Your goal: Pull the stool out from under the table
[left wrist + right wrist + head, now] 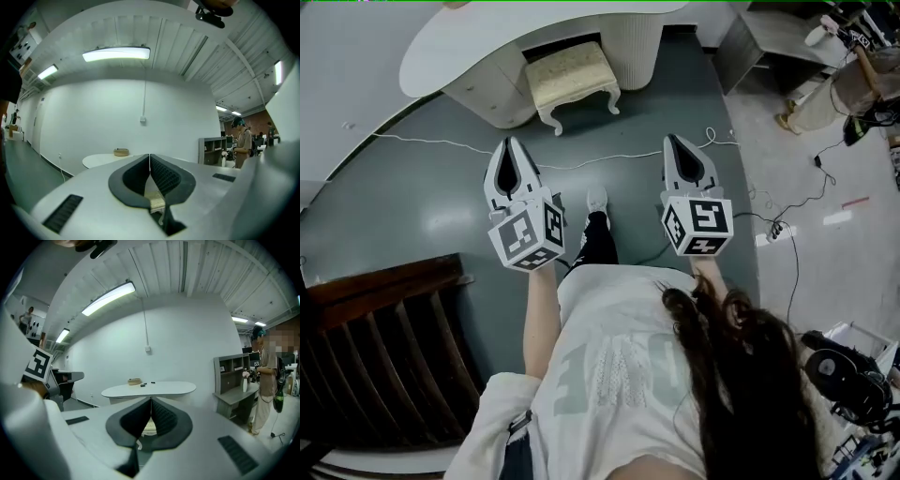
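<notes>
A cream cushioned stool [574,77] with white curved legs stands half under the white curved table [450,42] at the far end of the grey floor. My left gripper [512,143] and right gripper [672,141] are held side by side, well short of the stool, pointing toward it. Both are shut with nothing between the jaws. In the left gripper view the left gripper [149,156] has its pads together, and a sliver of the stool [155,198] shows below them. The right gripper [151,400] points at the table [150,389], with the stool [149,427] seen under the shut jaws.
A dark wooden slatted piece of furniture [384,347] stands at the near left. A white cable [441,142] runs across the floor before the stool. A grey shelf desk [769,37] and another person [265,380] are at the right. My own shoe [596,200] is between the grippers.
</notes>
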`<move>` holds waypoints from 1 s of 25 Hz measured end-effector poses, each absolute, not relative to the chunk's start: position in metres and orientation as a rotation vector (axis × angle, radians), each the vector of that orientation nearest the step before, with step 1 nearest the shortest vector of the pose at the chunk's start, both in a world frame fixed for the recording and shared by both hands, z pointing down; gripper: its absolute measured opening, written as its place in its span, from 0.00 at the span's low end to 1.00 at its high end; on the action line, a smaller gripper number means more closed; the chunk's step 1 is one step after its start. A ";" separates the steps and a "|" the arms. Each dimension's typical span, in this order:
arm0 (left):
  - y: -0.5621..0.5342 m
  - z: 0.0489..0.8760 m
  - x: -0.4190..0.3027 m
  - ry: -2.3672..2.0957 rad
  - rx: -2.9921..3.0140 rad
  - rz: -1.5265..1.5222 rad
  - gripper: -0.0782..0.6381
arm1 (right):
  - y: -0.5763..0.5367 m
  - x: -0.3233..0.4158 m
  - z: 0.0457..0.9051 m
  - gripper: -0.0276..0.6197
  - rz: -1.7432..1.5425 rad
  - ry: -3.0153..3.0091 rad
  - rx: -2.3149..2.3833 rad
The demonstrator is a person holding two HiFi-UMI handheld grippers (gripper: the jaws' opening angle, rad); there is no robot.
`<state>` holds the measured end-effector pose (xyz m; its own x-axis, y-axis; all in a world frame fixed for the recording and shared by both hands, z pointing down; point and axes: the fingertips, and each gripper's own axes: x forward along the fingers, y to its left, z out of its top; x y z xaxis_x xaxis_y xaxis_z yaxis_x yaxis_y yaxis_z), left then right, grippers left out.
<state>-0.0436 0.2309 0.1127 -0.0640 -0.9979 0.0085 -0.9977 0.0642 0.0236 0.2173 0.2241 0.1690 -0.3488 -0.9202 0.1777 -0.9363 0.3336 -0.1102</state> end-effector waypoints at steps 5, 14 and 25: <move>0.164 0.114 -0.059 -2.255 2.166 0.003 0.15 | 0.169 0.209 0.171 0.09 0.298 -2.414 1.812; 0.057 0.108 -0.093 -2.230 2.277 0.052 0.15 | 0.054 0.152 0.165 0.09 0.261 -2.388 1.750; -0.012 0.111 -0.148 -2.227 2.265 0.041 0.15 | -0.023 0.089 0.153 0.09 0.193 -2.436 1.708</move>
